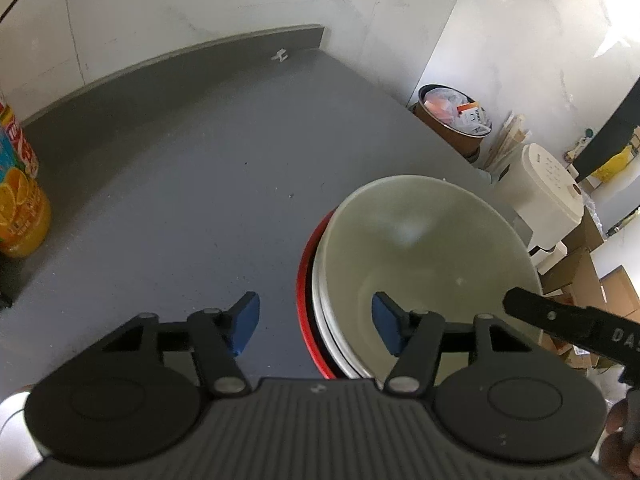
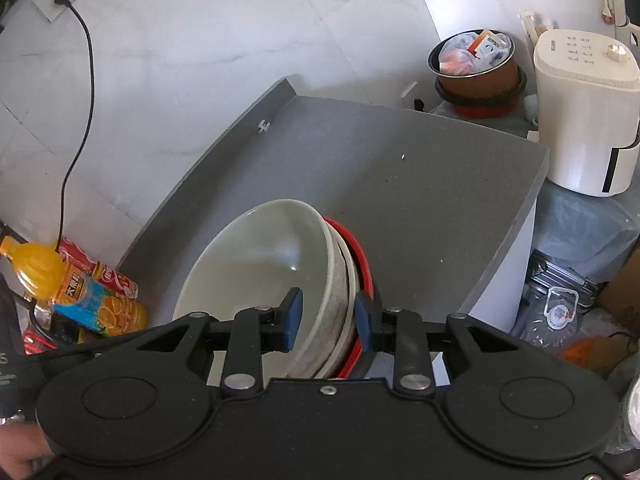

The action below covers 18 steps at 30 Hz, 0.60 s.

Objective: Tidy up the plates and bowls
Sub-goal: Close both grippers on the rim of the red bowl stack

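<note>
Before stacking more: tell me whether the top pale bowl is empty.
Empty: the top pale bowl shows only bare glazed inside in both views, nested in the stack above the red plate.

Each wrist camera looks down along its claw, close above the table (image 1: 180, 184). Both views share the stacked bowls (image 1: 420, 248) and the table's far corner.

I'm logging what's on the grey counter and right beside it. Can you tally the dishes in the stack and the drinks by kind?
Pale bowls: at least 3, nested; rims partly hidden
Red dish under them: 1
Orange juice bottle: 1
Red can: 1
Total: at least 6

The right gripper is clamped on the stack's rims; the left gripper is open.
</note>
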### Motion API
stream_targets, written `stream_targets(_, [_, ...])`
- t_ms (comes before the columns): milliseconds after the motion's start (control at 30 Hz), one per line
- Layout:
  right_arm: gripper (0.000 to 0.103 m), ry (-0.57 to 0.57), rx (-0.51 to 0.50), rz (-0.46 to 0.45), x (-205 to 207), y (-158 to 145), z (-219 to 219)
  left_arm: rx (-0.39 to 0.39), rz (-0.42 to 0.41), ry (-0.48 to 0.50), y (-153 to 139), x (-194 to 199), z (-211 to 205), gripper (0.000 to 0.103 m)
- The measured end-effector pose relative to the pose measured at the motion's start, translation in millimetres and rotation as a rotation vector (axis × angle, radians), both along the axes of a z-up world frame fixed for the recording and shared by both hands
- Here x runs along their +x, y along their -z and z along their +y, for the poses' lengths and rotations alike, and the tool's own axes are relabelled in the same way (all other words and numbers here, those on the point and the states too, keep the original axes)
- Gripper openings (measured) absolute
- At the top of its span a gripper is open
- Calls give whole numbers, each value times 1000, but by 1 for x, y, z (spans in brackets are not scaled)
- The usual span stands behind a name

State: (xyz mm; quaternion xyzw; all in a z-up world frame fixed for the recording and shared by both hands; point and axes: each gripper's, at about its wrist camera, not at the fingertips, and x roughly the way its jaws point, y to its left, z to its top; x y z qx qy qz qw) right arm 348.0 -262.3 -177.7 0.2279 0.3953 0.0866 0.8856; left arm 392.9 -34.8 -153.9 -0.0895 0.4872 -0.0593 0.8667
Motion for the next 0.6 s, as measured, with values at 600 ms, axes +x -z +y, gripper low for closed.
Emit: stream_targets(600, [38,-12,-88,135,25,30,18,-88,109,-43,23,22,9,24])
